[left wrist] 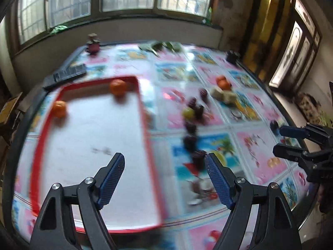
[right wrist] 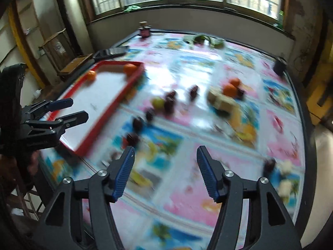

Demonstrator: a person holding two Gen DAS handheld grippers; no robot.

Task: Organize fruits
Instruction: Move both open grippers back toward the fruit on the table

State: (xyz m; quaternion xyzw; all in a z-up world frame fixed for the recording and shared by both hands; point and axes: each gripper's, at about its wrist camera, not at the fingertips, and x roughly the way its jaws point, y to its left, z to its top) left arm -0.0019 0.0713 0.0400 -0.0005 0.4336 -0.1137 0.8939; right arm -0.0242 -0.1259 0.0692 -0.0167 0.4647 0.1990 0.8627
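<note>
With both my left tool (left wrist: 164,166) and right tool (right wrist: 165,160) released and empty, I'd ease left onto the dark fruit (left wrist: 198,156) just right of the red tray (left wrist: 143,112), squeezing gently.

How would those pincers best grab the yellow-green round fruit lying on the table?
Judging from its ball shape, grip the yellow-green round fruit across its widest middle, coming down from above. Dark purple fruits crowd its right side, so set the fingers front and back, where the patterned tablecloth looks bare. Blur hides finer detail.
</note>
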